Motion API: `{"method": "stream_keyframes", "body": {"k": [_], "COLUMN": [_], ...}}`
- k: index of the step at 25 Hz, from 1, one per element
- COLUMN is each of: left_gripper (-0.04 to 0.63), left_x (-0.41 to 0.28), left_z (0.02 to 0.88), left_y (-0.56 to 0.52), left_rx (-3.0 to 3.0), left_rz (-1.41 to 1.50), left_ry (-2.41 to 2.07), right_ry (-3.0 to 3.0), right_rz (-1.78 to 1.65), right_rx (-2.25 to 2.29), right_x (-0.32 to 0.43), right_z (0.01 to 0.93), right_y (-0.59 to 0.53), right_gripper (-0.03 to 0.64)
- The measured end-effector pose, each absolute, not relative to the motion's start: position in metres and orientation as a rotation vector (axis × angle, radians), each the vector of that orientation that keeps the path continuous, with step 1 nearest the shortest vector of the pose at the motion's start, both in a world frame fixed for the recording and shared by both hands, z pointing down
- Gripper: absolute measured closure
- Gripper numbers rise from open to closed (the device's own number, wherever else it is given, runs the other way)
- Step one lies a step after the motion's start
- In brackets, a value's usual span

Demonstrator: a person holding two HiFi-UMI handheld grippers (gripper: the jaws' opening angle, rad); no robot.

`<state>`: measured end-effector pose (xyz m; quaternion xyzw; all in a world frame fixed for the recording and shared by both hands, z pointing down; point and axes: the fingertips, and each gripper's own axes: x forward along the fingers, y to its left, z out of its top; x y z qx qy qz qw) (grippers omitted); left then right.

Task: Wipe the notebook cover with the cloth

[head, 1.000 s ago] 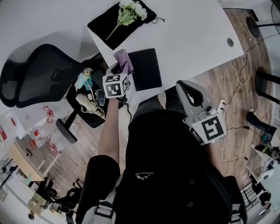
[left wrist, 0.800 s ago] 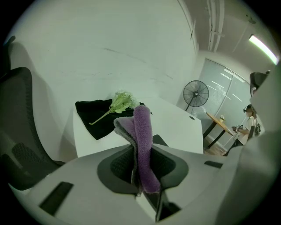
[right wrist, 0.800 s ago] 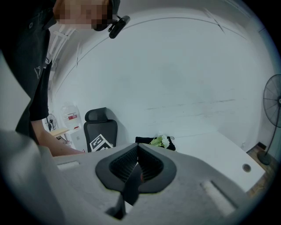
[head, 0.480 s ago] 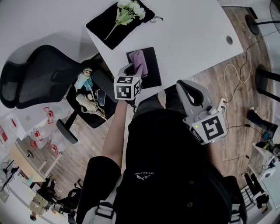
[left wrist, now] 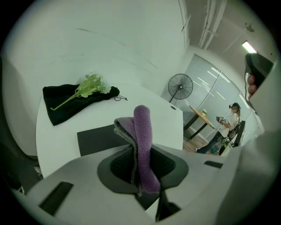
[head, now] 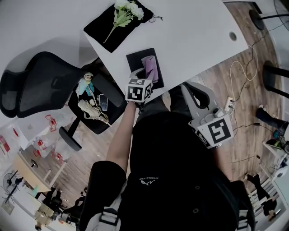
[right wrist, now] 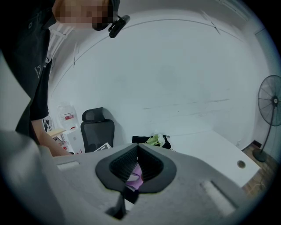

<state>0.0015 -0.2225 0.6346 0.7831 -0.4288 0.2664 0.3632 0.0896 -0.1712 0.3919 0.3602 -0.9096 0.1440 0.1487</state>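
Notebook (head: 136,62) lies flat at the near edge of the table (head: 194,31), black cover up. Your left gripper (head: 143,76) is clamped on the purple cloth (head: 151,68) — the cloth sits over the right part of the cover. Your right gripper (head: 187,88) hangs off the table beside your body, jaws together with nothing between them. Farther back, flowers (head: 124,10) lie on a black bag (head: 101,29) — well apart from the notebook.

Clamping a folded purple cloth (left wrist: 142,132) upright between the jaws of the left gripper (left wrist: 140,166) at lower centre, a dark notebook (left wrist: 94,138) lying just behind on the white table (left wrist: 55,143).
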Motion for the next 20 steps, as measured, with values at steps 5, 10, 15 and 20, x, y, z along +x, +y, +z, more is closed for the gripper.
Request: {"method": "stream_keyframes", "body": {"k": [5,10,15,20], "left_gripper": [0.512,0.512,0.512,0.511], "left_x": [0.013,0.021,0.024,0.021], "left_z": [0.645,0.657,0.665,0.671], "left_y": [-0.225,-0.224,-0.224,-0.224], "left_rx": [2.002,1.991,1.969,1.948], "left_rz": [0.695,0.723,0.737,0.748], "left_ry": [-1.069,-1.046,-1.048,-1.059], "right_ry": [-2.610,-2.603,-2.598,-2.601], "right_rz": [0.410,0.411,0.418,0.415], "right_rx": [1.047,1.061,1.066,1.054], "right_x": [0.092,0.095,0.098,0.096], "right_z": [0.391,0.392,0.393,0.393], "right_y": [-0.171,-0.173,-0.175,-0.174], "right_gripper": [0.612,0.612,0.612,0.612]}}
